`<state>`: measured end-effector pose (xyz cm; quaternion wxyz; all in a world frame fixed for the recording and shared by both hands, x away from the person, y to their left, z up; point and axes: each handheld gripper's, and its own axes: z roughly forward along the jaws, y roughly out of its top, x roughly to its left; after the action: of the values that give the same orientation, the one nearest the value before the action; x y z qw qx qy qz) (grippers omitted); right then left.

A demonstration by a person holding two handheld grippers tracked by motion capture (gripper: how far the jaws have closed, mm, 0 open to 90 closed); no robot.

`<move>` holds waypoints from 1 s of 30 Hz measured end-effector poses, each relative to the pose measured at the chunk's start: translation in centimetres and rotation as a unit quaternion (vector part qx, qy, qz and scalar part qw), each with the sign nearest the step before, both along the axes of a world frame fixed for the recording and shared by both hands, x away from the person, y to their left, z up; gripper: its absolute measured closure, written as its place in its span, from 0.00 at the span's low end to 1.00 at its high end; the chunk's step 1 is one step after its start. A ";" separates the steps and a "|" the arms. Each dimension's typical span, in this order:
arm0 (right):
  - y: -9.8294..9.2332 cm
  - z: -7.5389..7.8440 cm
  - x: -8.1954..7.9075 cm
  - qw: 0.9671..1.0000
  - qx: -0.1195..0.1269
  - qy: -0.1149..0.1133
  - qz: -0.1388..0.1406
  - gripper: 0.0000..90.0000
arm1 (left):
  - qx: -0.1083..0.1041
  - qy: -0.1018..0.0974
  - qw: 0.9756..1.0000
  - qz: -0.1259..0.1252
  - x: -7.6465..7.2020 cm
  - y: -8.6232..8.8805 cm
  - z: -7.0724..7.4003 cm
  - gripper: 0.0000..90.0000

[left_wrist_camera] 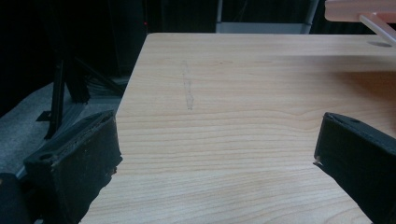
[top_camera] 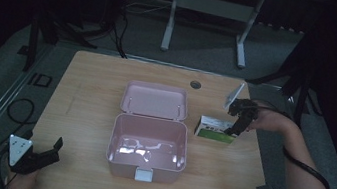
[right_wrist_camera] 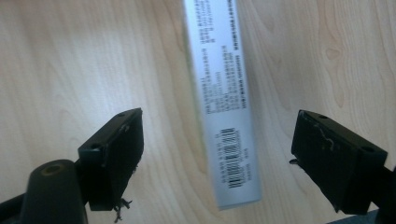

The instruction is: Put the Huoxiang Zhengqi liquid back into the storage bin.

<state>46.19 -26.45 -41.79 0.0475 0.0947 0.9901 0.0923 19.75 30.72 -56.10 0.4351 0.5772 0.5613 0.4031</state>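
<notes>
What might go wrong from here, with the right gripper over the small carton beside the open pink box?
1. The right gripper straddles the carton with open jaws and gaps on both sides; closing off-centre might push or twist it across the table.
2. The carton lies close to the pink box; a lift and swing may clip its rim.
3. The open lid lies flat behind the box and may get bumped.

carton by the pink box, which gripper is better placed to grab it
Right. The right gripper hangs over the carton with jaws open astride it; the left gripper sits at the table's near left corner.

Black fingers (right_wrist_camera: 112, 154), black cables, grey three-cornered plate (top_camera: 18, 148).
</notes>
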 end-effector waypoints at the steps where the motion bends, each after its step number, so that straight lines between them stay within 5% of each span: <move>1: 0.1 -0.1 0.2 1.000 -0.001 0.003 0.001 0.22 | 0.000 0.000 1.000 0.000 0.0 0.0 0.0 0.00; 11: 1.5 -1.7 1.1 0.999 -0.026 0.025 0.021 0.38 | 0.000 -0.001 1.000 -0.002 0.0 0.0 0.0 0.00; 30: 3.0 -4.2 1.9 0.995 -0.079 0.028 0.046 0.57 | 0.000 -0.001 1.000 -0.005 0.0 0.0 0.0 0.00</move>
<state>48.08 -23.40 -46.01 0.0230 0.0478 0.9985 0.0135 19.72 30.72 -56.10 0.4374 0.5799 0.5578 0.4016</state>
